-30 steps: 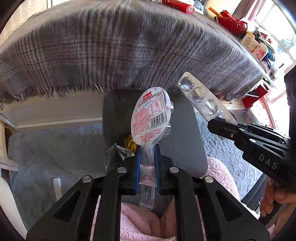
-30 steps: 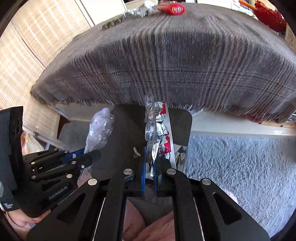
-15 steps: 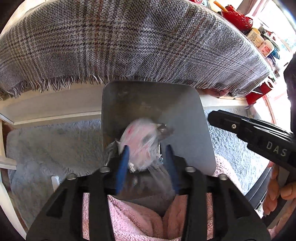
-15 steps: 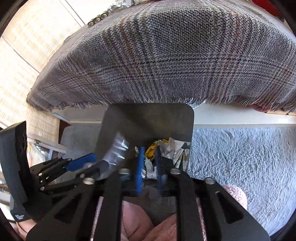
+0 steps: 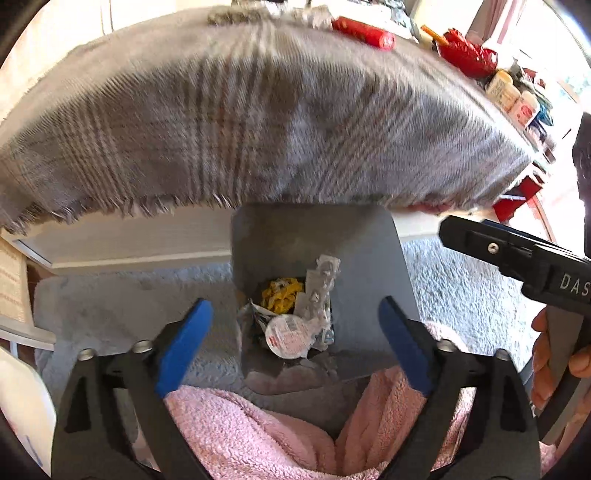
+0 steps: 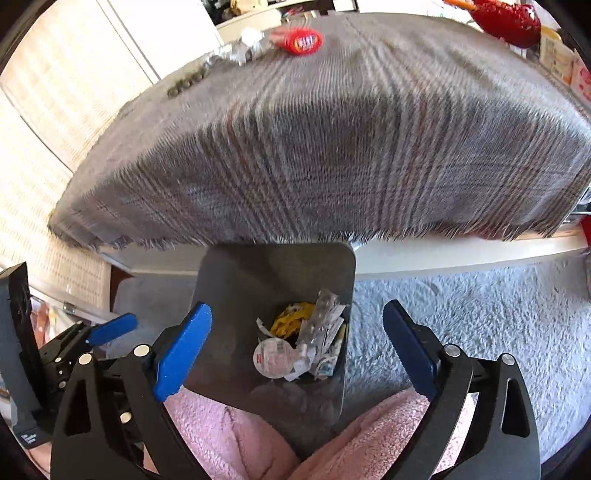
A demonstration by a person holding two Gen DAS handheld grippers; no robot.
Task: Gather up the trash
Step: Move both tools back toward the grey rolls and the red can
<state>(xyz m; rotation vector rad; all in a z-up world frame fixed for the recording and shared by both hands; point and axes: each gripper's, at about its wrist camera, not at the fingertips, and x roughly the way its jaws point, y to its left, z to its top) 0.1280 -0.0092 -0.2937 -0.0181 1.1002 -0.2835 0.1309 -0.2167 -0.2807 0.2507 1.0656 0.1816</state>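
Note:
A grey bin [image 5: 314, 225] stands on the floor under the table edge. Inside it lie a round clear package with a red label [image 5: 286, 338], a clear blister pack [image 5: 319, 291] and a yellow wrapper [image 5: 280, 295]. My left gripper [image 5: 293, 306] hangs above the bin with its jaws opening wide and nothing between them. My right gripper [image 6: 295, 308] hovers over the same bin [image 6: 258, 273], its jaws also opening and empty. The round package [image 6: 273, 358] and blister pack [image 6: 321, 317] show below it.
A table under a grey plaid cloth [image 5: 258, 122] looms above the bin. On it lie a red tube [image 5: 364, 31] and crumpled foil wrappers [image 6: 247, 44], with bottles [image 5: 517, 99] at the far right. A grey rug [image 6: 461, 321] and pink fleece-clad legs [image 5: 240, 424] flank the bin.
Both grippers opened from shut. The labelled round package left the left gripper and the blister pack left the right one; both now lie in the bin. Both hands rose slightly.

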